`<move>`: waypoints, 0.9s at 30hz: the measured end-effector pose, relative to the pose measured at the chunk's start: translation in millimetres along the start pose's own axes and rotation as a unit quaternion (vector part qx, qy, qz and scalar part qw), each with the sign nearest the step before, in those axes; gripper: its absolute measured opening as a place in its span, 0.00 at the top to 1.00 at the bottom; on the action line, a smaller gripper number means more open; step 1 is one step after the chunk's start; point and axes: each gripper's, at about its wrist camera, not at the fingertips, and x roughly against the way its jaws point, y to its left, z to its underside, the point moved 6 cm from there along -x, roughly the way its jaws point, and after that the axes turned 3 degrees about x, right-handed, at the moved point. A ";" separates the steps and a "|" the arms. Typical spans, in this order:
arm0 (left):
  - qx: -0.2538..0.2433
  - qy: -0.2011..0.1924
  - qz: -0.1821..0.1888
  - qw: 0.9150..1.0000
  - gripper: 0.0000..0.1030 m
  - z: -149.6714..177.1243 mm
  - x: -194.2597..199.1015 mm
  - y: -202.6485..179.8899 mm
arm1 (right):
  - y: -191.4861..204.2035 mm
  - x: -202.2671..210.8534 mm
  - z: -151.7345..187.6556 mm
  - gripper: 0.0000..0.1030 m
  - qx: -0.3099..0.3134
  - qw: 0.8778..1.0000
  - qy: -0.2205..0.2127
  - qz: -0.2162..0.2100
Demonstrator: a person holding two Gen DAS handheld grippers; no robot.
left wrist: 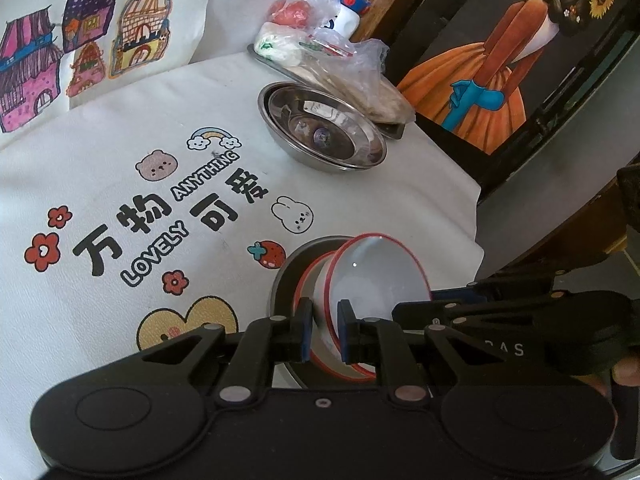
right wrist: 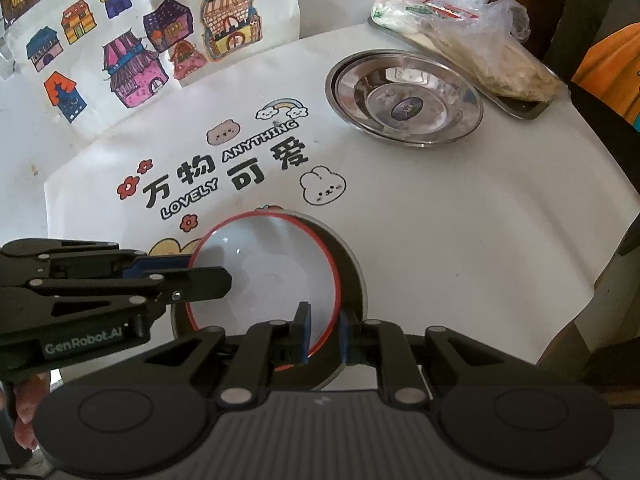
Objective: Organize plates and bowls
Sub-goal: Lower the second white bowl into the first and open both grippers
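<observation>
White cartoon-print cloth covers the desk, where both claws, left claw (left wrist: 325, 330) and right claw (right wrist: 325, 334), clamp opposite rims of light, stiff, slippery red-rimmed bowls (right wrist: 264, 280), likely breakable.

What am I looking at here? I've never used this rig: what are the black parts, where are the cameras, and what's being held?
A person holds two black handheld grippers; each camera looks along its own fingers. The left gripper and the right gripper are both shut on the rim of white red-rimmed bowls, which sit tilted in a grey round plate. Behind, on the white printed tablecloth, stand stacked shiny steel dishes and a metal tray of bagged food.
</observation>
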 end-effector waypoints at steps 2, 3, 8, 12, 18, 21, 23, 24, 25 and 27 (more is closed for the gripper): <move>0.000 -0.001 -0.002 1.000 0.84 -1.4 1.7 1.2 | 0.1 1.9 -3.1 0.84 0.002 1.000 -0.003 -0.001; -0.001 -0.002 -0.007 1.000 0.83 -2.0 1.8 2.3 | 0.1 2.3 -5.0 0.84 0.003 1.000 -0.004 0.000; 0.009 0.003 -0.006 1.000 0.82 -0.7 -1.7 8.1 | 3.2 -0.3 -7.7 0.82 0.010 1.000 -0.005 -0.001; 0.005 0.002 -0.009 1.000 0.81 -0.4 -1.9 8.0 | 3.5 -1.0 -6.9 0.82 0.008 1.000 -0.008 -0.002; -0.009 -0.003 -0.015 1.000 0.80 -2.4 1.0 5.7 | 0.6 -3.2 -4.6 0.82 0.000 1.000 -0.009 -0.007; -0.011 -0.004 -0.014 1.000 0.80 -2.2 1.8 5.5 | -1.4 -4.2 -4.6 0.81 -0.007 1.000 -0.013 -0.013; -0.012 -0.004 -0.013 1.000 0.80 -1.7 1.9 5.5 | -3.6 -4.4 -4.2 0.81 -0.013 1.000 -0.016 -0.015; -0.012 -0.004 -0.012 1.000 0.79 -1.5 2.4 5.5 | -5.2 -4.7 -4.0 0.81 -0.015 1.000 -0.017 -0.016; -0.013 -0.004 -0.011 1.000 0.78 -1.3 2.8 5.3 | -6.6 -5.1 -3.6 0.81 -0.018 1.000 -0.017 -0.016; -0.013 -0.004 -0.008 1.000 0.75 -0.8 3.4 4.8 | -8.0 -6.1 -2.7 0.81 -0.022 0.999 -0.017 -0.017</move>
